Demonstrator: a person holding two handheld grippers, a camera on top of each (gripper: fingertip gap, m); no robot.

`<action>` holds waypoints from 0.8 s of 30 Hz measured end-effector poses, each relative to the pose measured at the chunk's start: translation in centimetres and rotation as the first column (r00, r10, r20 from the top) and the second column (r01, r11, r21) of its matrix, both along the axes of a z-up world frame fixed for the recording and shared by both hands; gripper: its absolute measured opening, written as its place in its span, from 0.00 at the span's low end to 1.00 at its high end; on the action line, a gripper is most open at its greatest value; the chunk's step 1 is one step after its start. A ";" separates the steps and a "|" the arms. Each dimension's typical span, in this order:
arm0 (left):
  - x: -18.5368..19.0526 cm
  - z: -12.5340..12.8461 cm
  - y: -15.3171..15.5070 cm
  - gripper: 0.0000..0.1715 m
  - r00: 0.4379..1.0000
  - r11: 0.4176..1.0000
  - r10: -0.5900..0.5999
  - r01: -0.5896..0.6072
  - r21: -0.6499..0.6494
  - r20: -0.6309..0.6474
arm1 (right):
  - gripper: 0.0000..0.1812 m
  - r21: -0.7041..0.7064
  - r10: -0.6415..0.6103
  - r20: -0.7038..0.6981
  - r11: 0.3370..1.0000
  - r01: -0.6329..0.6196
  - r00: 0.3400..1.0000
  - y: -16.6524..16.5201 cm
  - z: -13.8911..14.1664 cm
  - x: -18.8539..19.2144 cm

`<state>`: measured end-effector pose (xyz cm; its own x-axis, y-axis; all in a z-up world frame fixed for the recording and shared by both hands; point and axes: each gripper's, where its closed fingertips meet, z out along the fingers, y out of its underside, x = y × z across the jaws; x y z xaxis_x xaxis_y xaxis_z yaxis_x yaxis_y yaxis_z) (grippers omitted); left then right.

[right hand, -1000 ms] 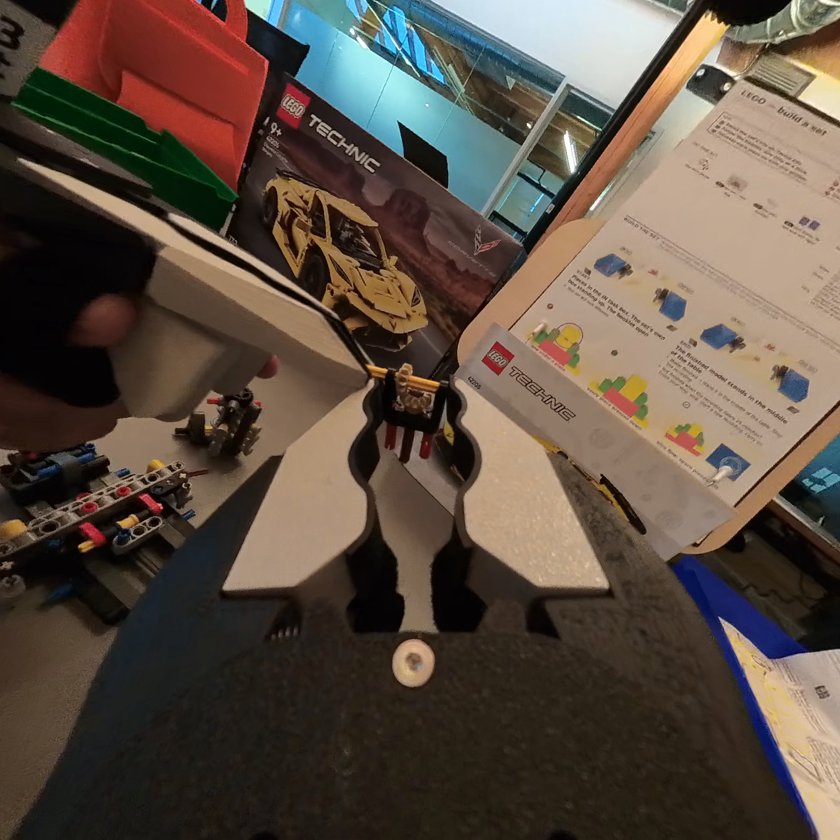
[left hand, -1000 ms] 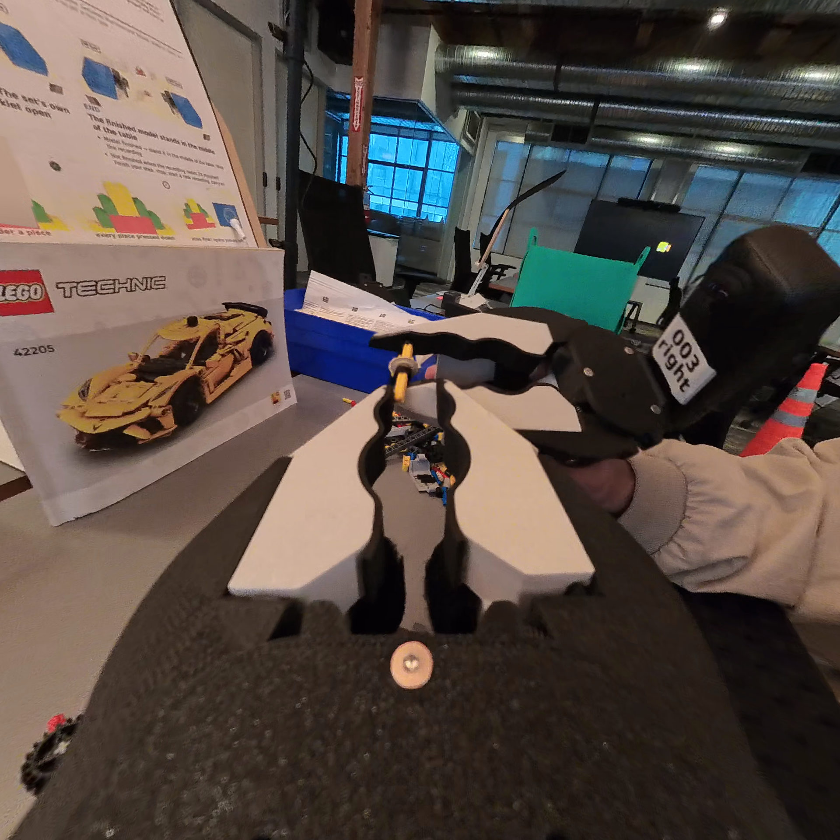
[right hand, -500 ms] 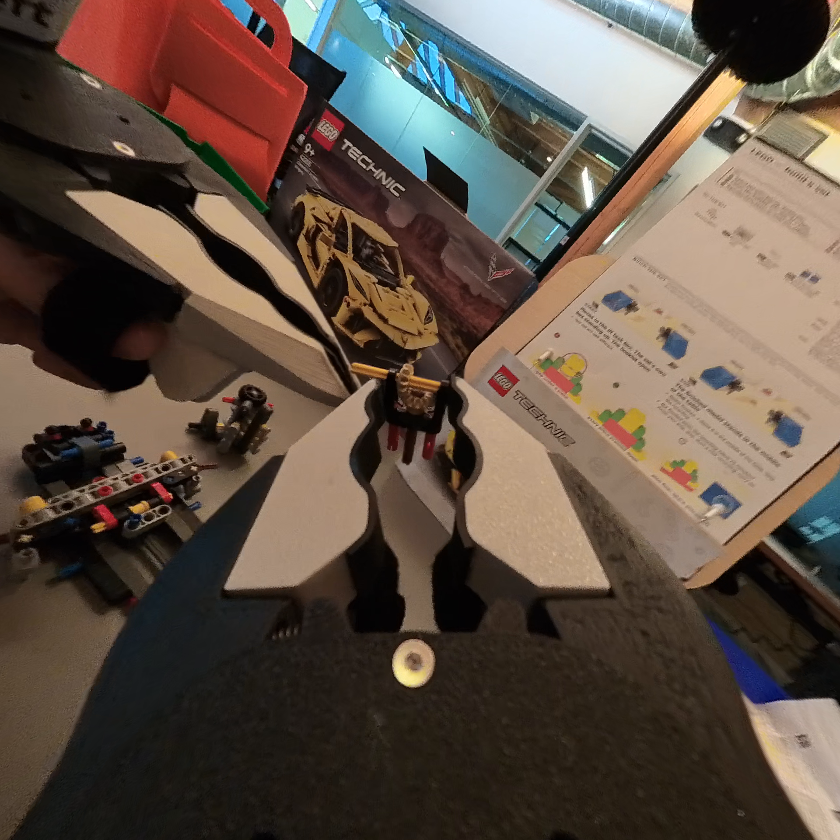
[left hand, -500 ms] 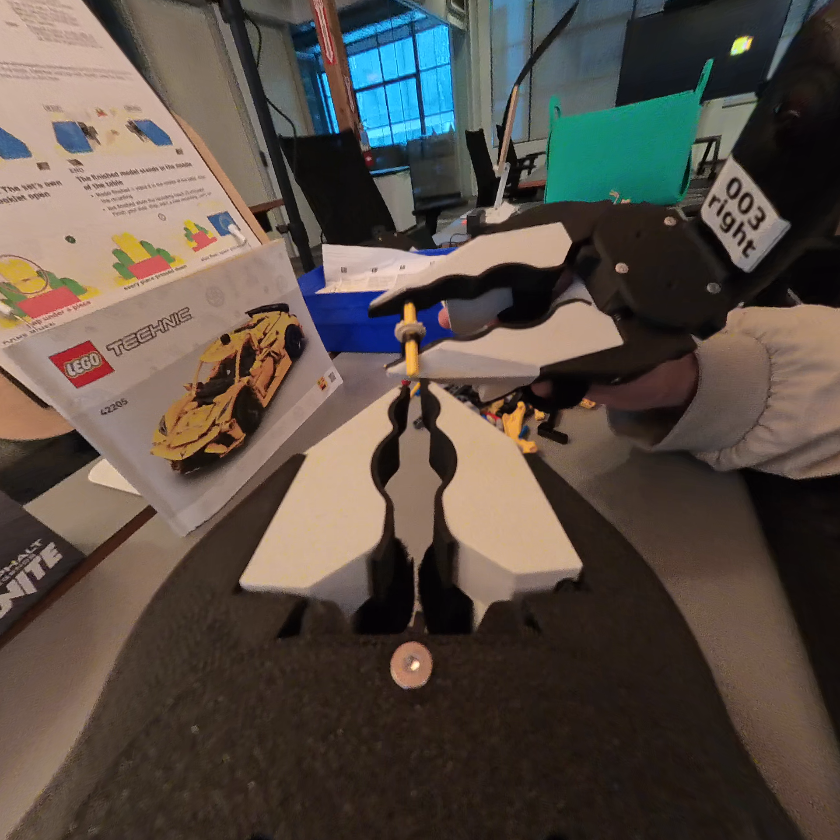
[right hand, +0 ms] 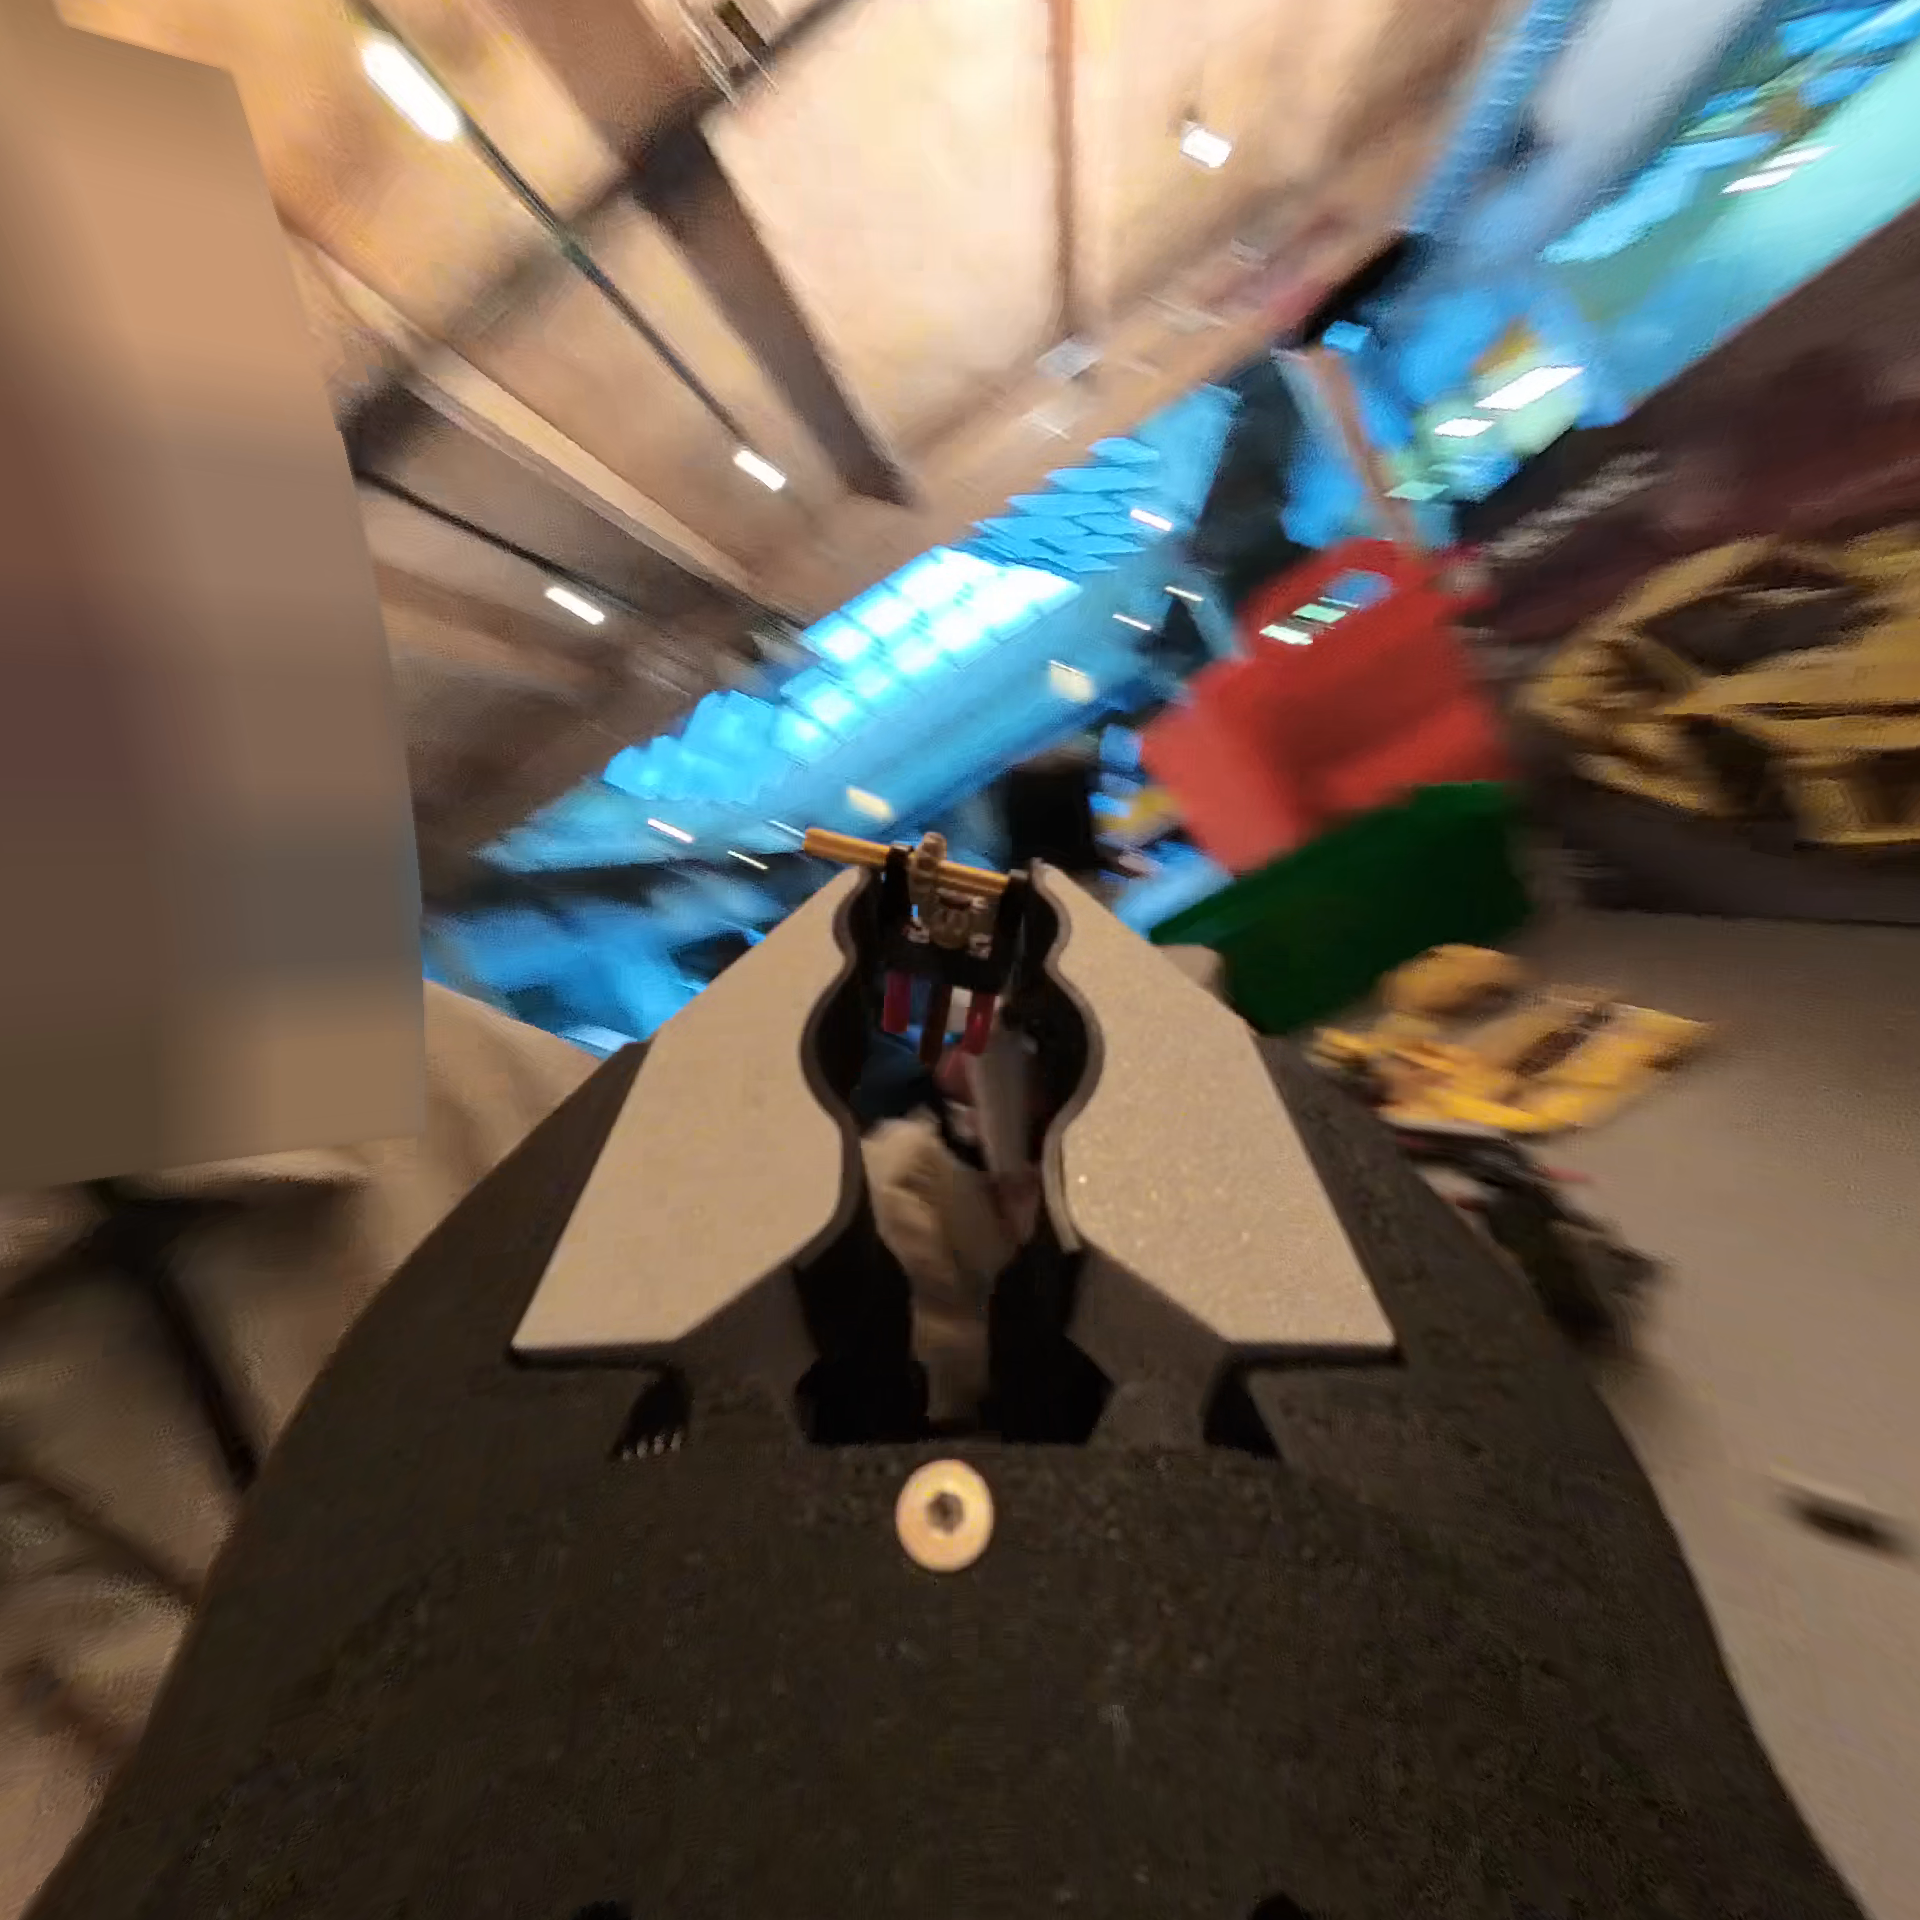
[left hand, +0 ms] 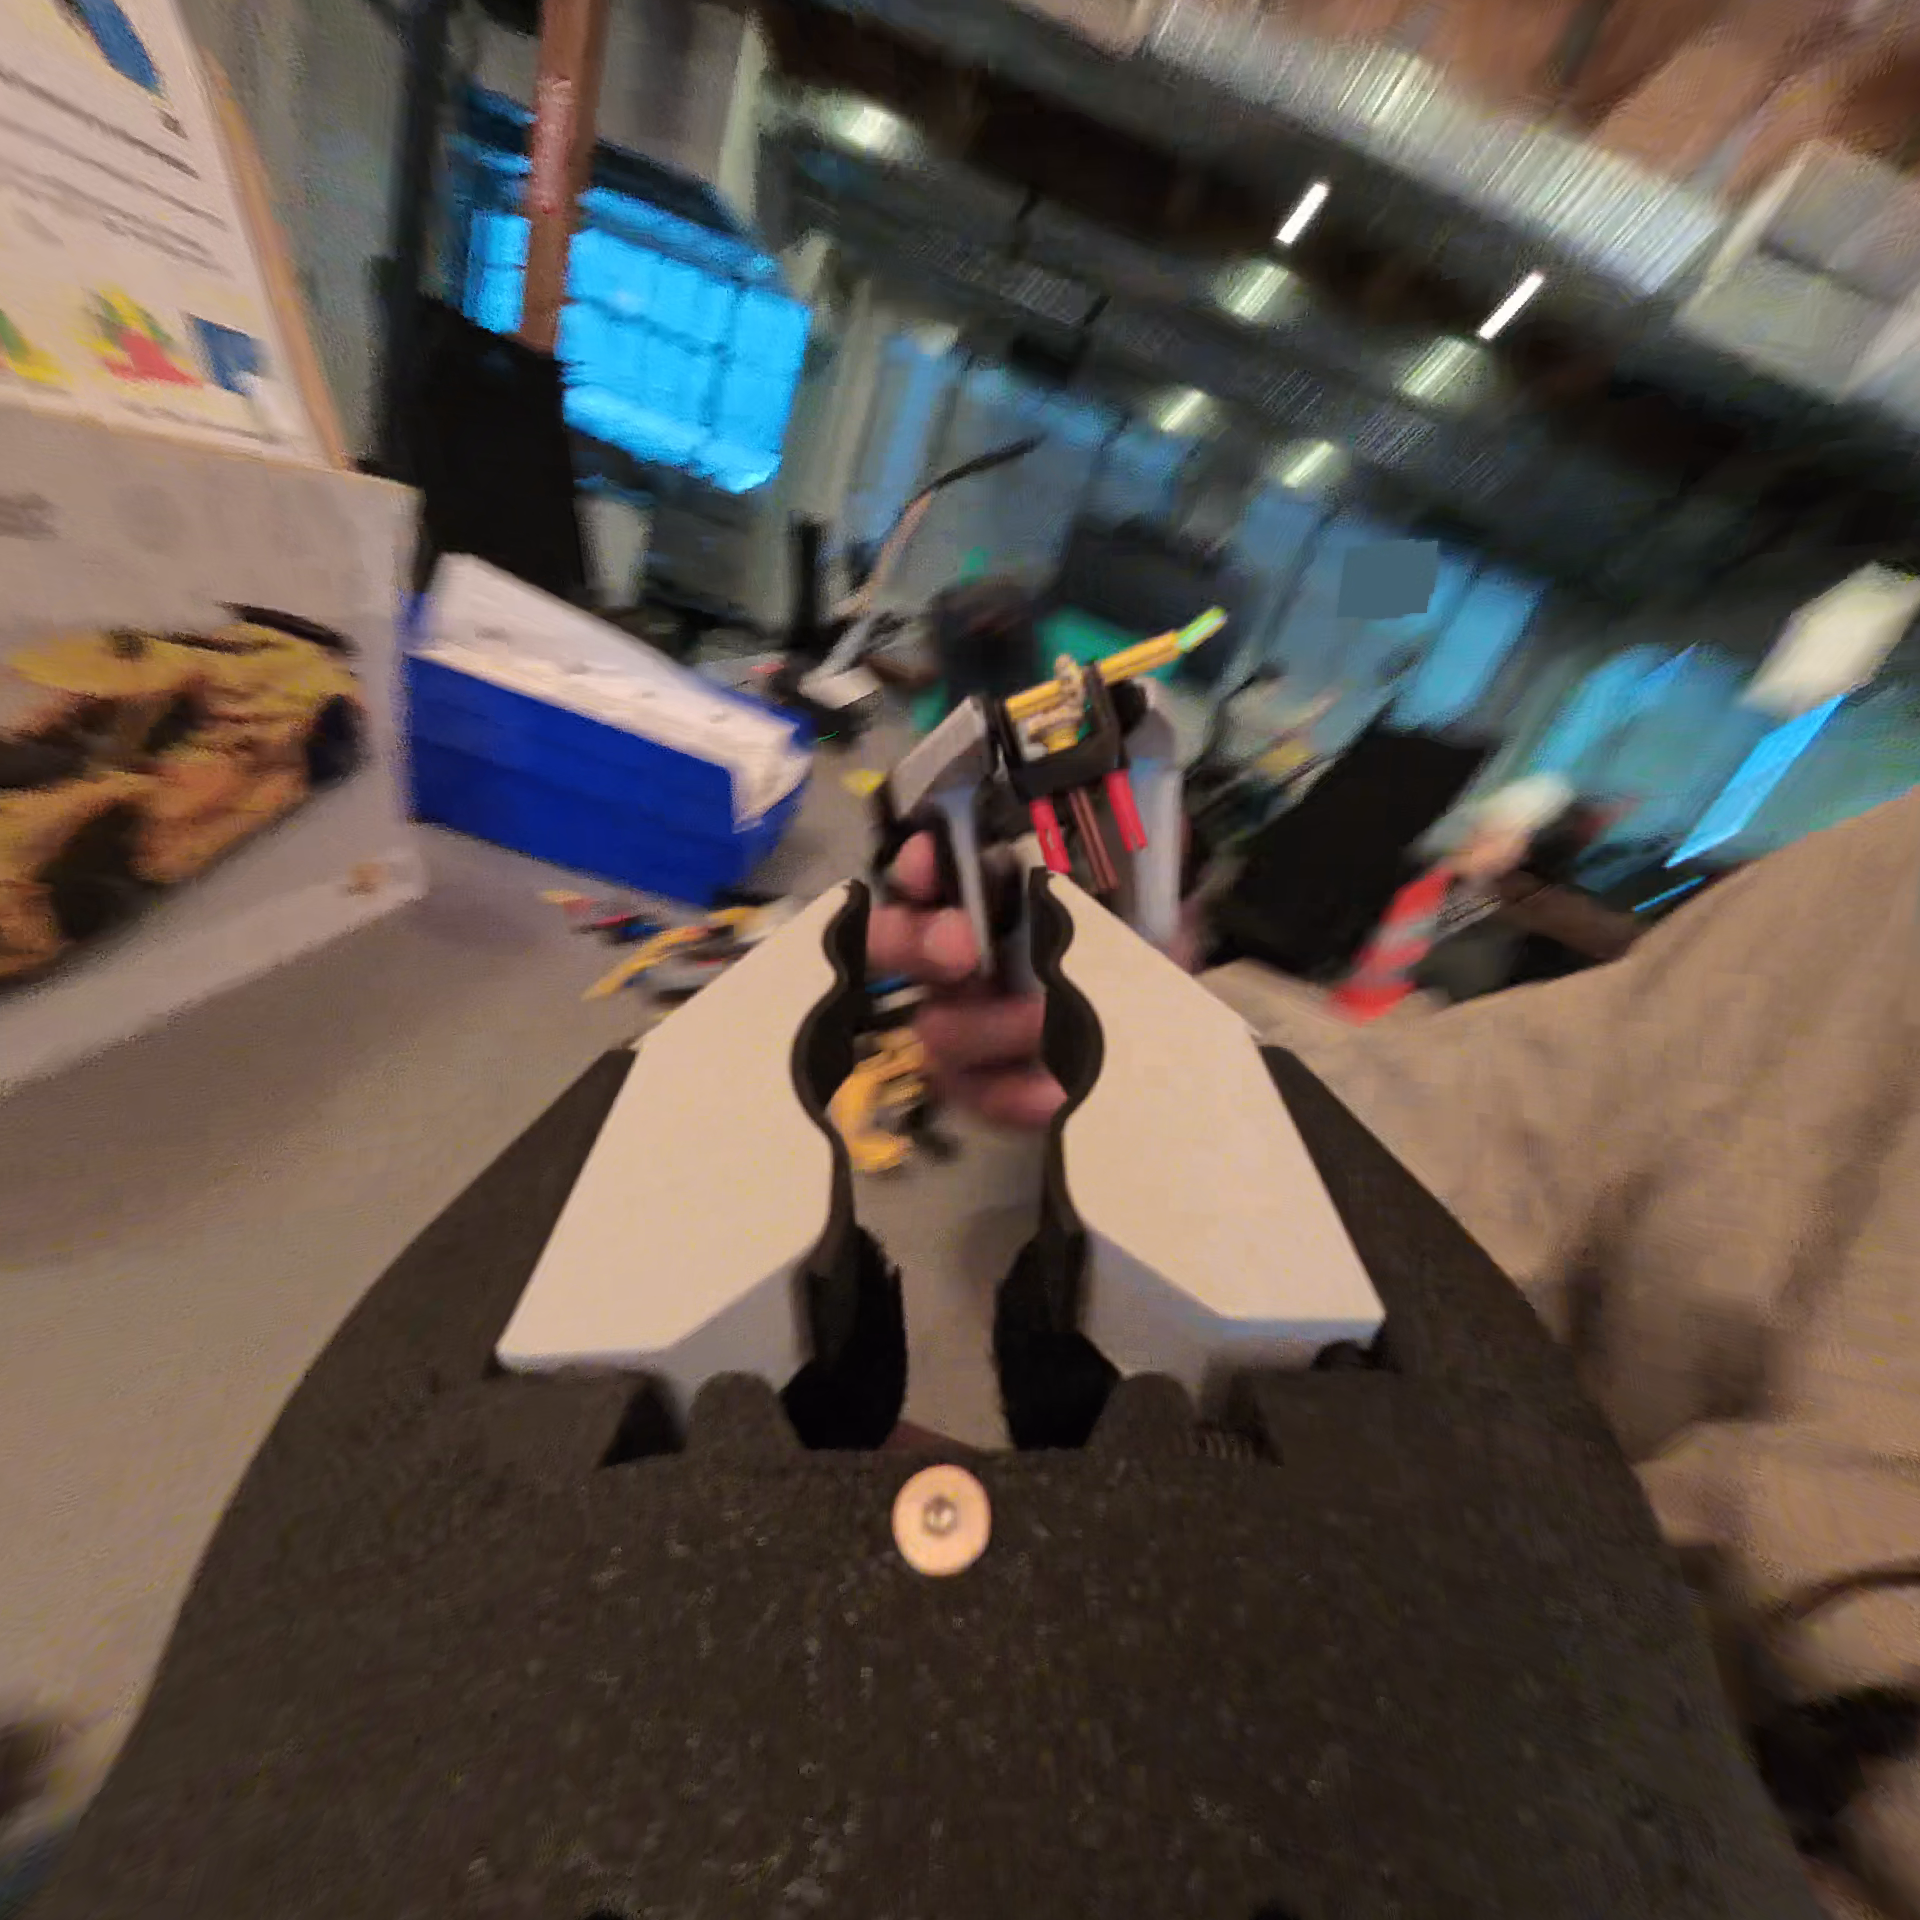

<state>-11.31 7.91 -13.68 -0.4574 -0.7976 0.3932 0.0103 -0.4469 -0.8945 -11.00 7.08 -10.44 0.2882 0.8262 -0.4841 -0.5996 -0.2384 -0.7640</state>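
My left gripper [left hand: 945,888] is open and empty, its white fingers [left hand: 717,1122] apart above the grey table [left hand: 312,1091]. Just beyond its tips my right gripper [left hand: 1070,727] points back at it, held by a hand [left hand: 966,997]. My right gripper [right hand: 945,878] is shut on a small black brick assembly [right hand: 951,935]. The assembly carries a yellow axle [right hand: 852,844], a tan gear and red pins. The assembly [left hand: 1065,738] also shows in the left wrist view with the axle sticking out to the right. Both views are motion-blurred.
A blue bin [left hand: 582,779] with papers stands at the back left beside an upright booklet showing a yellow car [left hand: 156,727]. Loose bricks [left hand: 675,940] lie behind the left gripper. A beige sleeve [left hand: 1610,1195] fills the right. Red [right hand: 1330,707] and green [right hand: 1371,883] bins and yellow parts [right hand: 1507,1049] lie to the right. The tips of one gripper are about 4 centimetres away from the tips of the other.
My left gripper was shut on the yellow axle; it has let go, opened and pulled back. The axle now sits in the assembly in my right gripper. Both grippers swung fast.
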 end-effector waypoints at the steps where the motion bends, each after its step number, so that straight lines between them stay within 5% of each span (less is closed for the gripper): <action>1: -0.5 1.0 -0.5 0.18 0.993 0.983 -0.108 0.115 -0.145 0.056 | 0.14 0.013 0.056 -0.083 0.998 -0.055 0.995 -0.4 0.5 0.3; 4: -0.9 1.4 -1.7 0.18 0.943 0.874 -0.304 0.332 -0.353 0.135 | 0.14 0.073 0.083 -0.046 0.994 -0.079 0.995 -0.9 0.1 -0.5; 14: -1.7 2.5 -5.3 0.11 0.820 0.676 -0.493 0.572 -0.465 0.292 | 0.14 0.172 0.182 -0.004 0.969 -0.178 0.983 -2.7 0.0 -3.4; 18: -1.5 2.8 -4.2 0.06 0.860 0.714 -0.402 0.509 -0.480 0.314 | 0.14 0.116 0.170 -0.016 0.979 -0.167 0.985 -1.9 -0.3 -2.8; 24: -0.1 1.2 0.0 0.04 0.981 0.930 -0.076 0.134 -0.343 0.177 | 0.22 0.028 -0.028 0.084 0.999 0.025 0.996 0.5 -1.7 0.3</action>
